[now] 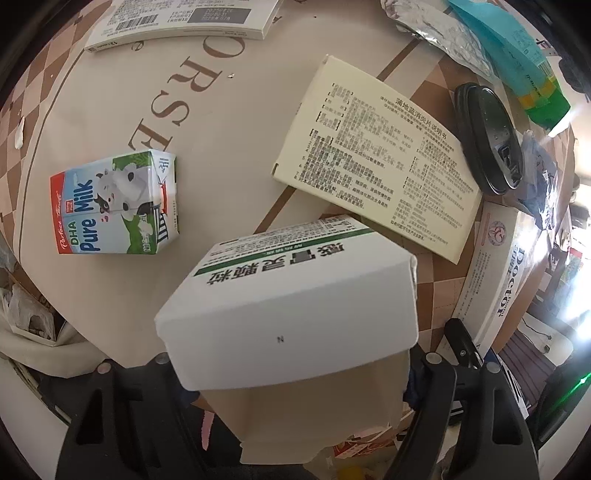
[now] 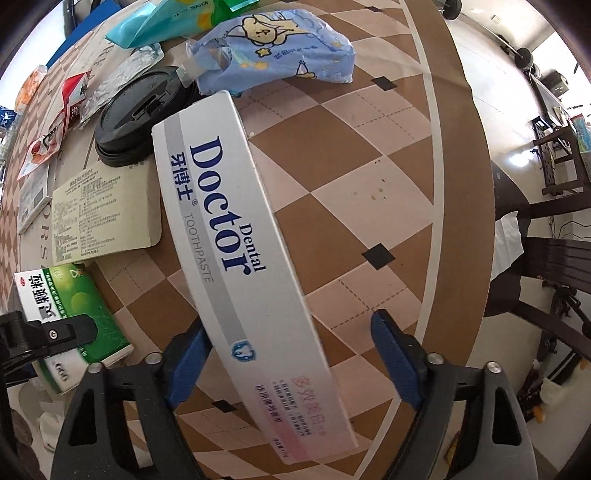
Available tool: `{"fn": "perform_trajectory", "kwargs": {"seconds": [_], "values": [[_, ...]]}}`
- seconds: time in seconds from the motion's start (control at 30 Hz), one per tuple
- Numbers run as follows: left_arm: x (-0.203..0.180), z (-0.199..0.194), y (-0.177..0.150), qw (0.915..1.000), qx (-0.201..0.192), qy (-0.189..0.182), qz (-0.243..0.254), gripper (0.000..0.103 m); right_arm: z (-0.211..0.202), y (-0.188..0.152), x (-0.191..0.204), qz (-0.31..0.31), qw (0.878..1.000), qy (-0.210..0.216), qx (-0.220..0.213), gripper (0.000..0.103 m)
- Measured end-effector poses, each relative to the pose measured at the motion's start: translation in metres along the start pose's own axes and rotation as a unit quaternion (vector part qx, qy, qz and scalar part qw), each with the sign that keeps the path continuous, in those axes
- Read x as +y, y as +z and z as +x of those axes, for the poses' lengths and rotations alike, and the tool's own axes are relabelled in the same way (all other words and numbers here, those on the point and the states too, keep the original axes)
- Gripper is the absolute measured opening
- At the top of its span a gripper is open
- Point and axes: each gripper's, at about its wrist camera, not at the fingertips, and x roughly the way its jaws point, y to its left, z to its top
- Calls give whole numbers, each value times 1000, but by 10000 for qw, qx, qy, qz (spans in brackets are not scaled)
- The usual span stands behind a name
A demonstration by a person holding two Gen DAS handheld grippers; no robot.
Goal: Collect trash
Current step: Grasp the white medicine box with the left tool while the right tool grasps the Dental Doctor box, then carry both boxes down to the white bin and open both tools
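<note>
A white-and-green medicine box point(image 1: 288, 306) fills the gap of my left gripper point(image 1: 295, 356), tilted, with both fingers against its sides. In the right wrist view the same box point(image 2: 85, 306) shows its green face at the table's near left edge, with a black finger point(image 2: 55, 334) of the left gripper across it. A long white "Dental Doctor" toothpaste box point(image 2: 236, 236) lies flat between the blue pads of my right gripper point(image 2: 288, 321). The left pad point(image 2: 188, 362) is at the box's edge and the right pad point(image 2: 395, 354) stands clear of it.
On the round checkered tablecloth point(image 2: 369, 147) lie a milk carton point(image 1: 114, 206), a cream printed box point(image 1: 376, 162), a black cup lid point(image 2: 140, 114), a blue cartoon pouch point(image 2: 273, 48), foil point(image 1: 436, 33) and a teal pouch point(image 1: 509, 48). A bag of crumpled paper point(image 1: 29, 314) hangs below the table edge. Dark chairs point(image 2: 561, 258) stand to the right.
</note>
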Motion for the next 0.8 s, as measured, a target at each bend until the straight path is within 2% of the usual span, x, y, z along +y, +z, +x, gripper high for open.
{"fn": "perform_trajectory", "kwargs": {"seconds": [0.03,0.1,0.23,0.37,0.47,0.6,0.73,0.8], "values": [[-1,-4,-4,9998,-92,69,134,77,-1,-1,0,-23,10000,-32,-55,65],[-8,-10,-15,9983,-267,291,426,76,-2,-5,-1,-60,10000,-4,-72,60],[-19,-34,-45,9905,-654,753,943,75,-6,-23,-11,56,9999,118,-103,56],[-26,-61,-85,9738,-1158,1198,1547,75,-14,-46,-19,191,9994,238,-146,54],[-24,-77,-134,9608,-1492,1376,1887,75,-25,-66,-21,375,9984,323,-259,52],[-11,-101,-181,9517,-1767,1305,2146,75,-40,-103,-15,584,9967,415,-393,51],[18,-119,-226,9491,-1954,1080,2220,75,-53,-149,-1,770,9942,521,-550,50],[46,-124,-250,9479,-2041,936,2258,75,-56,-173,1,817,9929,573,-649,50]]}}
